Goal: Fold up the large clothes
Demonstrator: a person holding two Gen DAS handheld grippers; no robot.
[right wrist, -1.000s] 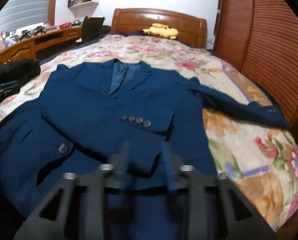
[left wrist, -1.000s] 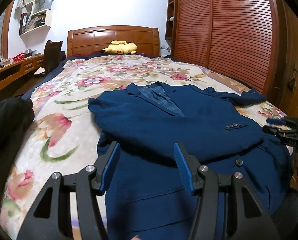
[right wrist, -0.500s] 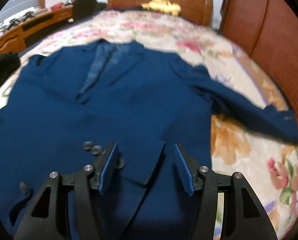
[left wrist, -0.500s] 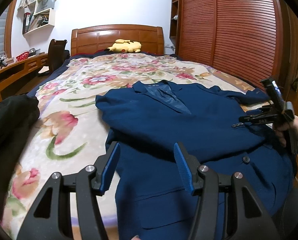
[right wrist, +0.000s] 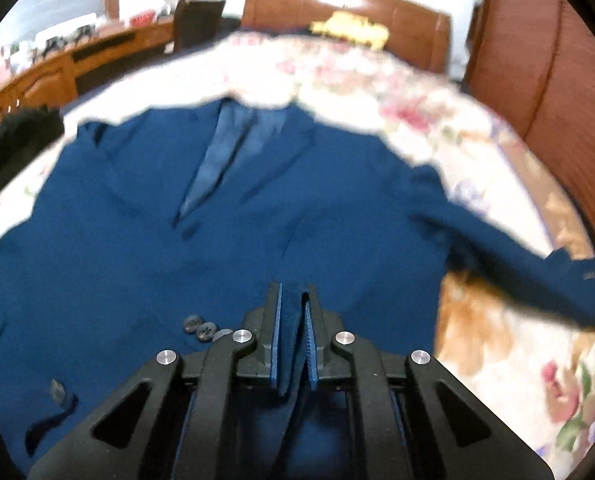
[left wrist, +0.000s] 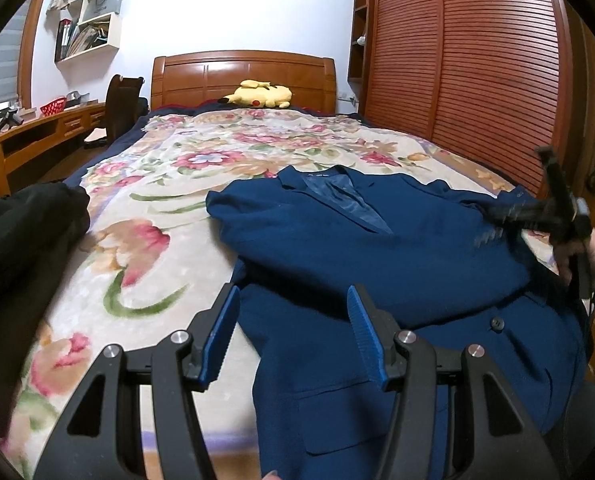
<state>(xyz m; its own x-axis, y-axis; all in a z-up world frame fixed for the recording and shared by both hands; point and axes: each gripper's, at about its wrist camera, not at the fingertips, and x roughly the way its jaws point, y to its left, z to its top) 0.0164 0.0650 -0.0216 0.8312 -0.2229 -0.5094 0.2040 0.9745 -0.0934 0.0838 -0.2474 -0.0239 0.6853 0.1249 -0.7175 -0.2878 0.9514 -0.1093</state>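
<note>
A navy blue suit jacket [left wrist: 377, 256] lies face up on the floral bedspread [left wrist: 169, 200], one sleeve folded across its chest. My left gripper [left wrist: 293, 332] is open and empty, hovering over the jacket's lower left edge. In the right wrist view my right gripper [right wrist: 295, 336] is shut on the cuff of the folded sleeve [right wrist: 291, 312], next to its cuff buttons [right wrist: 201, 328]. The jacket [right wrist: 217, 220] fills that view, its other sleeve [right wrist: 537, 272] stretched out to the right. The right gripper also shows blurred at the right of the left wrist view [left wrist: 537, 216].
A black garment [left wrist: 21, 236] lies at the bed's left edge. A yellow plush toy [left wrist: 259, 95] sits by the wooden headboard [left wrist: 241, 76]. A slatted wooden wardrobe [left wrist: 477, 60] runs along the right. A desk [left wrist: 29, 132] and chair [left wrist: 121, 104] stand at the left.
My right gripper moved in over the folded sleeve's cuff and shut on it; half a second ago it was open. My left gripper stayed open and drifted slightly left and back.
</note>
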